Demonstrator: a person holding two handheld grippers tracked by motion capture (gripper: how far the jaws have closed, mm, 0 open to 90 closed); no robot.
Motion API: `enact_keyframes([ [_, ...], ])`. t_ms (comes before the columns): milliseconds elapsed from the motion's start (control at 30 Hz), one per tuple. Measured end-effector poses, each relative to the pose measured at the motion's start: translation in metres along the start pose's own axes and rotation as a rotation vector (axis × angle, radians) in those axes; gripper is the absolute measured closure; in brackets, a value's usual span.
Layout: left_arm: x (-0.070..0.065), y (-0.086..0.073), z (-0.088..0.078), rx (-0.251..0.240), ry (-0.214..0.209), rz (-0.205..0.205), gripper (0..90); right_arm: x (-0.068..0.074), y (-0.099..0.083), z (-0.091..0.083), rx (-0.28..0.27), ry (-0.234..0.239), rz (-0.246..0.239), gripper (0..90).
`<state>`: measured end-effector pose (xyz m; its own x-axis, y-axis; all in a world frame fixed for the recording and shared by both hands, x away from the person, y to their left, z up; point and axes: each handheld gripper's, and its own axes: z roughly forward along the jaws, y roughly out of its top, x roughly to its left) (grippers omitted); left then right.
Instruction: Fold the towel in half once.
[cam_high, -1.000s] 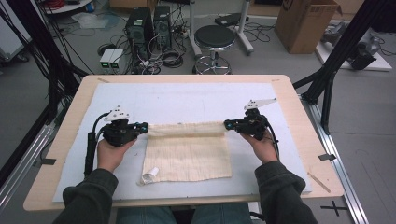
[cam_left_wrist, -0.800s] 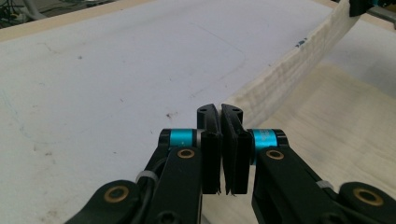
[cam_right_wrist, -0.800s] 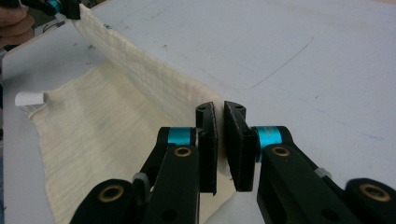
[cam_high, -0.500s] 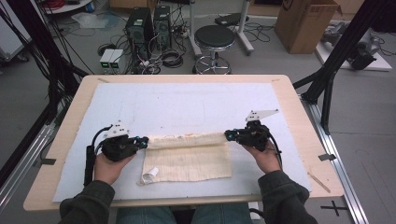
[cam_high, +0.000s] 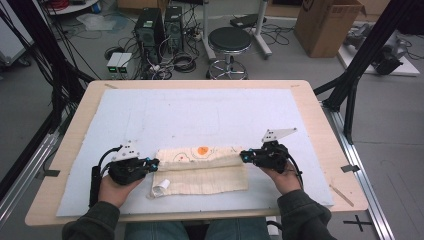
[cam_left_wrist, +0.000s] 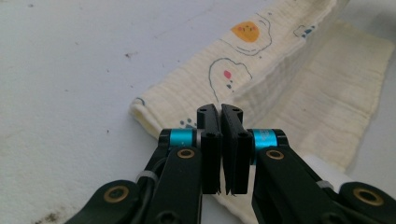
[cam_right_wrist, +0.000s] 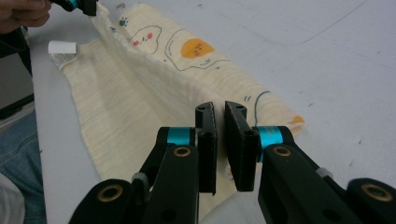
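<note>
Scene: a person sits at a pale worktop (cam_high: 200, 110) covered by a light sheet, holding a two-jaw gripper in each hand.
Cloth: a cream muslin cloth (cam_high: 200, 172) with small printed drawings, one an orange blob, lies near the person's edge of the worktop, between the two hands.
Fold: the far edge of the cloth is lifted and turned toward the person, so a printed band stands over the plain lower layer.
Left claw (cam_left_wrist: 220, 114): jaws together, pinching the left corner of the turned edge; a thin layer of fabric sits between the pads.
Right claw (cam_right_wrist: 220, 112): jaws nearly together, clamped on the right corner of the same edge.
Label: a small white tag (cam_high: 161, 188) curls at the cloth's near left corner.
Handling: the cloth looks light, thin and limp, judging by its crinkled weave and the sag between the claws; it should not slip easily, but it will droop or wrinkle if the hands drift closer.
Where to hold: the two end corners of the folded edge, as now, keeping the span gently taut.
Risk: pinching only one layer, which would let the fold open.
</note>
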<state>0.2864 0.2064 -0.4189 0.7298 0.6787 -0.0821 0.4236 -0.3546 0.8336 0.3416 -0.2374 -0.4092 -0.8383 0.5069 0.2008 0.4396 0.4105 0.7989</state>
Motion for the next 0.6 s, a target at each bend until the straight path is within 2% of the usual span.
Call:
enact_keyframes([
  [267, -0.009, -0.014, -0.004, 0.030, -0.021, 0.023, 86.0, 0.010, -0.010, 0.000, 0.026, 0.007, -0.009, 82.9],
  [600, -0.016, -0.021, -0.006, 0.047, -0.034, 0.043, 86.0, 0.020, -0.020, -0.001, 0.043, 0.021, -0.012, 82.3],
])
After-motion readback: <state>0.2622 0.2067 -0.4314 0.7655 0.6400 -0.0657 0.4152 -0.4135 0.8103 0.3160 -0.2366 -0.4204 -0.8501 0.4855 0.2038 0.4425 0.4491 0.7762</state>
